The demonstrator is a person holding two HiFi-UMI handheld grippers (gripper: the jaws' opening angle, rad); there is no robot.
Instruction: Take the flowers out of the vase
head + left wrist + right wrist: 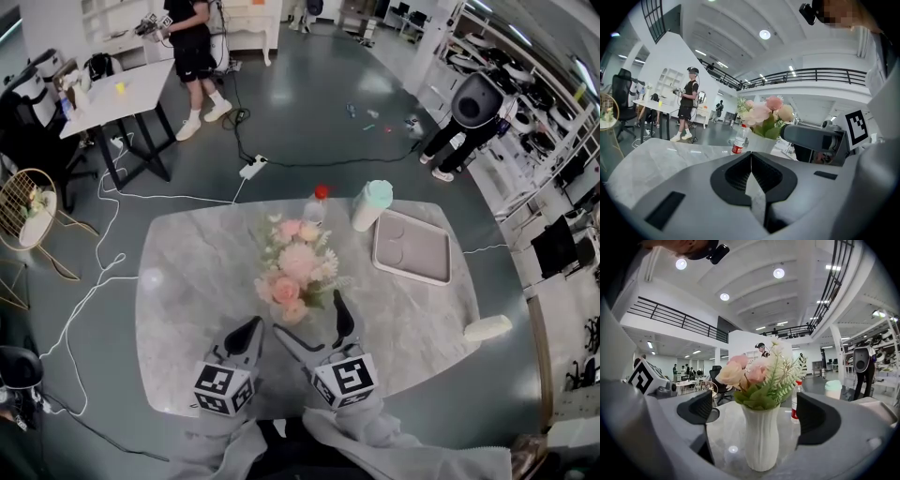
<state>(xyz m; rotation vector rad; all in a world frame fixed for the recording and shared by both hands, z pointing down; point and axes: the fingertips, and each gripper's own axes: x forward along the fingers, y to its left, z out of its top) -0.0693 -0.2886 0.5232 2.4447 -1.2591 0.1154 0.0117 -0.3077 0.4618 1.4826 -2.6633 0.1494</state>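
1. At the centre of the head view, a bunch of pink and cream flowers [295,267] stands on a grey marble table [187,281]. From above, the blooms hide most of their holder.
2. In the right gripper view the flowers [757,376] sit upright in a white ribbed vase [761,441], low in the middle of the frame.
3. The right gripper [759,413] has its jaws spread wide. One dark pad is at the left of the vase and one at the right, with a gap on each side, so neither pad touches it.
4. In the head view the right gripper [311,319] is at the near side of the bouquet, just below it in the frame.
5. The left gripper [751,154] has its jaws closed together with nothing between them. In the head view it sits at lower centre-left [253,326], just beside the right gripper.
6. Above the flowers in the head view stand a clear bottle [317,206] with a red cap and a white tumbler [371,204] with a mint lid. A grey tray [412,248] lies to the right.
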